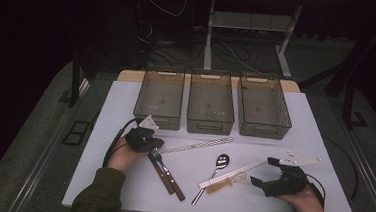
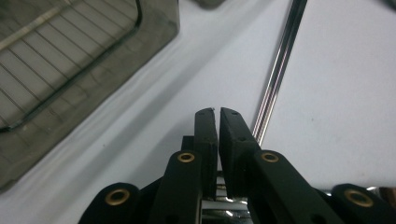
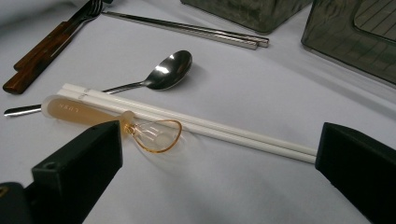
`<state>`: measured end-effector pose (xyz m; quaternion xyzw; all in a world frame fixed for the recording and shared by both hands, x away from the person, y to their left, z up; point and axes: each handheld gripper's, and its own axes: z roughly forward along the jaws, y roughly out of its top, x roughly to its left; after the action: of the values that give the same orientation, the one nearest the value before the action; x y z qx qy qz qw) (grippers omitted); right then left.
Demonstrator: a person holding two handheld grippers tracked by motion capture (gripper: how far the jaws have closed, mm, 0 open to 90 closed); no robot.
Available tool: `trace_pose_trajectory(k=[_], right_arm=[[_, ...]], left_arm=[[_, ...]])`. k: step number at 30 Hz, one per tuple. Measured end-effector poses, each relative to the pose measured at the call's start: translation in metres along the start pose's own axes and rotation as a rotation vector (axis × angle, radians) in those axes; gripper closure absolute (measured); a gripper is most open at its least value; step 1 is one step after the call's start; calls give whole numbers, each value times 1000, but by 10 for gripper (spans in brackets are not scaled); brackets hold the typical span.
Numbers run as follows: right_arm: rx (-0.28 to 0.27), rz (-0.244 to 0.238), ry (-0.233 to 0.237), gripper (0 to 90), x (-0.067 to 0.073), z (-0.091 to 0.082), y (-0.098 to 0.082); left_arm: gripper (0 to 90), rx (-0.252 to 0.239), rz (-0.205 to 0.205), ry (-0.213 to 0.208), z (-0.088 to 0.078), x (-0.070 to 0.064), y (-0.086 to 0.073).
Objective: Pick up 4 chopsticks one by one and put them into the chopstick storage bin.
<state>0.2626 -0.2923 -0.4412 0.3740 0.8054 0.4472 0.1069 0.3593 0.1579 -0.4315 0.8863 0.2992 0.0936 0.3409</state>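
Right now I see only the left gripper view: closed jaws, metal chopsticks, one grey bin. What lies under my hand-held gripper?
Observer: The left hand-held gripper sits over the heads of two wooden-handled utensils.
Operator: How many bins exist?
Observer: Three bins, in one row at the far side.
Operator: And the other hand?
Observer: The right hand-held gripper stands open, facing white chopsticks and a translucent amber spoon.

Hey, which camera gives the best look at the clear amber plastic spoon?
The right gripper view: the amber spoon lies close and sharp against the white chopsticks. The high view shows it small and dim.
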Motion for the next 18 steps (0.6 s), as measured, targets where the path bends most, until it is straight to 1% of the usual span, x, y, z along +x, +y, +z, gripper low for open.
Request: trace_pose_trajectory(k=[1, 2, 3, 4, 6, 8, 10, 15, 16, 18], right_arm=[[1, 1, 0, 8, 0, 0, 0], [1, 2, 0, 8, 1, 0, 0], [2, 2, 0, 9, 1, 0, 0], [2, 3, 0, 8, 1, 0, 0], [2, 4, -1, 8, 1, 0, 0], [3, 4, -1, 8, 1, 0, 0], [3, 3, -2, 8, 1, 0, 0], [2, 3, 0, 8, 1, 0, 0], [2, 3, 0, 8, 1, 0, 0], [3, 3, 0, 8, 1, 0, 0]], left_arm=[[839, -12, 7, -10, 0, -1, 2], [838, -25, 5, -16, 1, -4, 3], [838, -26, 18, -20, 2, -6, 5], [842, -21, 26, -25, 5, -9, 7], [859, 0, 44, -23, 11, -13, 10], [874, 31, 62, -14, 17, -16, 11], [886, 51, 67, -8, 21, -16, 11], [891, 47, 53, -15, 21, -15, 10], [891, 46, 39, -17, 21, -16, 10], [891, 46, 41, -24, 20, -16, 10]])
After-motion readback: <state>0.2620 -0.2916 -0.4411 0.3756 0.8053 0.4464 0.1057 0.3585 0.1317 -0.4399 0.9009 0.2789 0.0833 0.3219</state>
